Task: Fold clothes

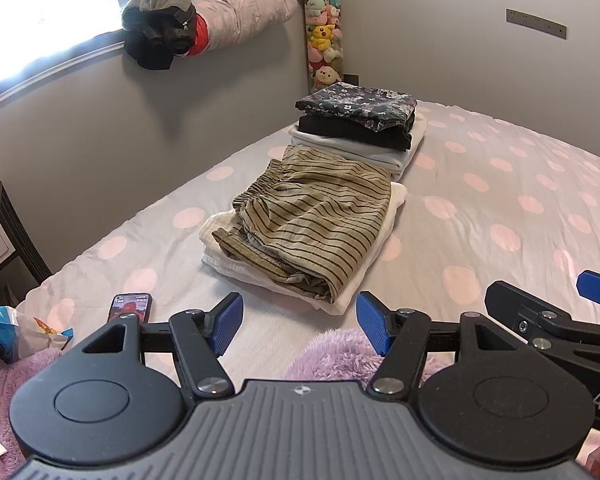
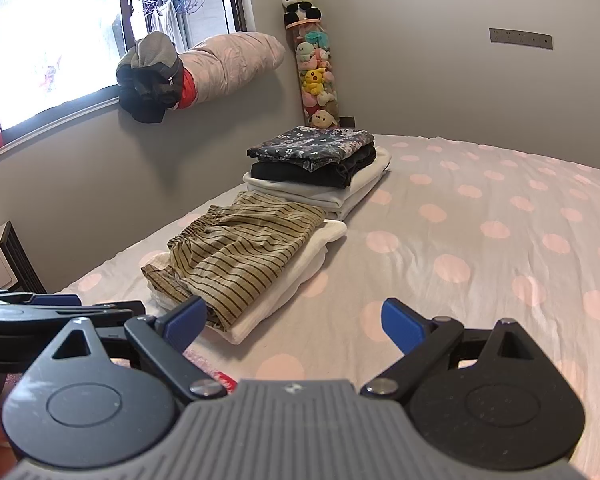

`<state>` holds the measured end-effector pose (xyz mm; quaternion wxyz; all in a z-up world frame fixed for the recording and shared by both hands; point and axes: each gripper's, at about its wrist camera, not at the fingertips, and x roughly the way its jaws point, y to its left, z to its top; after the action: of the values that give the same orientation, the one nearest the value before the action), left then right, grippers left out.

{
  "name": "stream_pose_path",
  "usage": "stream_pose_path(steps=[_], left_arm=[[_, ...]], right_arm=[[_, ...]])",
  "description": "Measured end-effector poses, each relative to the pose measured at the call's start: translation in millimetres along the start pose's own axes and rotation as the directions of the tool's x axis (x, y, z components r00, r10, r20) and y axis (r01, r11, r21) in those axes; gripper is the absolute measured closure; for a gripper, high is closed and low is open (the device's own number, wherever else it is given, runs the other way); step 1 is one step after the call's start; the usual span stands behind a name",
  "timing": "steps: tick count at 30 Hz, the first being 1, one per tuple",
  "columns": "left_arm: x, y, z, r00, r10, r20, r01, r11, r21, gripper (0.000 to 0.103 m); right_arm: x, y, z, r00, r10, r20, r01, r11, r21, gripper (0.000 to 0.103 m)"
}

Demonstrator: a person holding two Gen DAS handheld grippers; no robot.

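Observation:
Folded striped tan shorts (image 1: 312, 224) (image 2: 236, 256) lie on a folded white garment (image 1: 364, 276) (image 2: 296, 280) on the bed. Behind them rises a second stack: a floral dark piece (image 1: 356, 104) (image 2: 312, 144) over black and white folded clothes. My left gripper (image 1: 299, 326) is open above the bed's near edge, a fluffy purple garment (image 1: 340, 354) just under its right finger. My right gripper (image 2: 296, 326) is open too, to the right of the striped pile, with nothing between its fingers. Each gripper shows at the edge of the other's view.
The bed sheet (image 1: 500, 208) is grey with pink dots. A phone (image 1: 130, 307) and a snack bag (image 1: 4, 332) lie at the near left. A pillow (image 1: 244, 10) and dark clothes (image 1: 160, 24) rest on the windowsill; a tube of plush toys (image 1: 324, 36) stands in the corner.

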<state>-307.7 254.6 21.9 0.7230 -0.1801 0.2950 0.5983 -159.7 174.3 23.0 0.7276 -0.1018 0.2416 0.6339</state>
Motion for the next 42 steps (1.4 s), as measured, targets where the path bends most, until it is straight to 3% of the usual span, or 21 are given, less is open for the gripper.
stream_pose_path(steps=[42], left_arm=[[1, 15, -9, 1.0, -0.003, -0.009, 0.002, 0.999, -0.048, 0.029]], right_arm=[[7, 11, -6, 1.0, 0.007, -0.025, -0.007, 1.0, 0.003, 0.007]])
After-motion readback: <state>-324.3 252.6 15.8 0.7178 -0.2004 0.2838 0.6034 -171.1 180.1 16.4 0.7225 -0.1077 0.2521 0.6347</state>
